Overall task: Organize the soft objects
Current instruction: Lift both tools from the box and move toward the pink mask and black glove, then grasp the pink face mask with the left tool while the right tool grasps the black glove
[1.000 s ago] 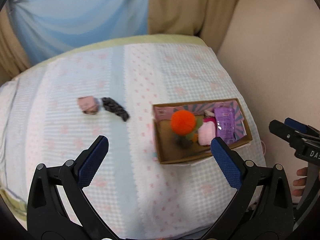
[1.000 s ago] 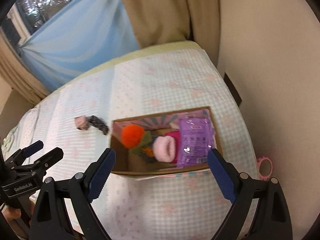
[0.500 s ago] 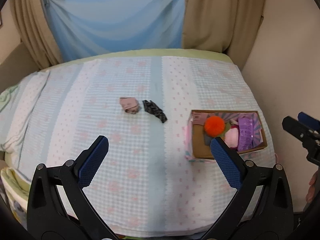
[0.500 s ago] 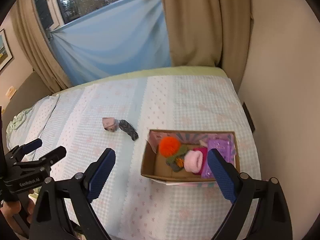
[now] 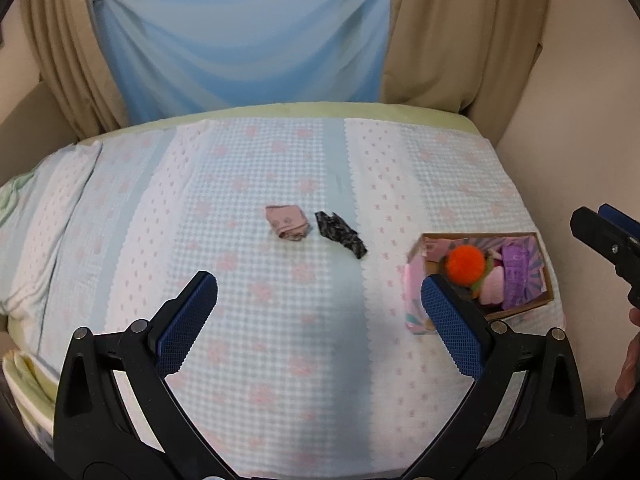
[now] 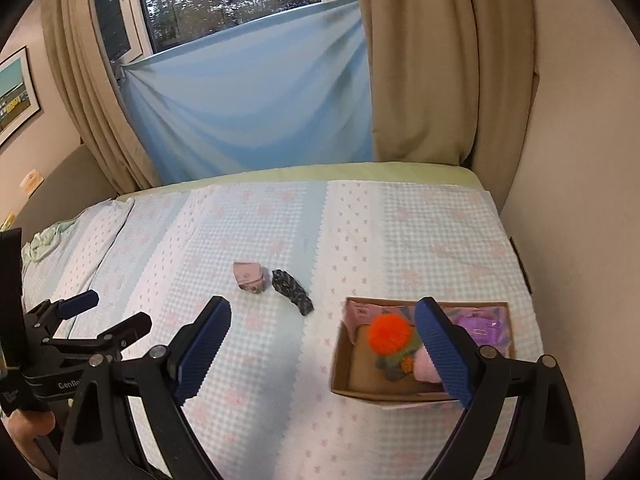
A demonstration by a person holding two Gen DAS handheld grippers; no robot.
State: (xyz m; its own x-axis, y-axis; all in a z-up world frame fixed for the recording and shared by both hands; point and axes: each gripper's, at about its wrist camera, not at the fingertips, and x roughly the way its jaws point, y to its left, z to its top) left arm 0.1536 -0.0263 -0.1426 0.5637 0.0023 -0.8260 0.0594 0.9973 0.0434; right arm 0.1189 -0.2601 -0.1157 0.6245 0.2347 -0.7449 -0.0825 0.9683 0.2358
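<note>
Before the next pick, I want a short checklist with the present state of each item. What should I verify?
1. Left gripper open and holding nothing: ok.
2. Right gripper open and holding nothing: ok.
3. Pink folded cloth lies free on the bedspread, nothing on top of it: ok.
4. Dark patterned cloth lies free beside the pink one; whether the two touch: cannot tell.
5. Cardboard box has room: ok, bare floor shows at its left end; the orange pompom and purple packet fill the rest.
6. A gripper positioned over a loose cloth: not ok, both are far back from the two cloths.
</note>
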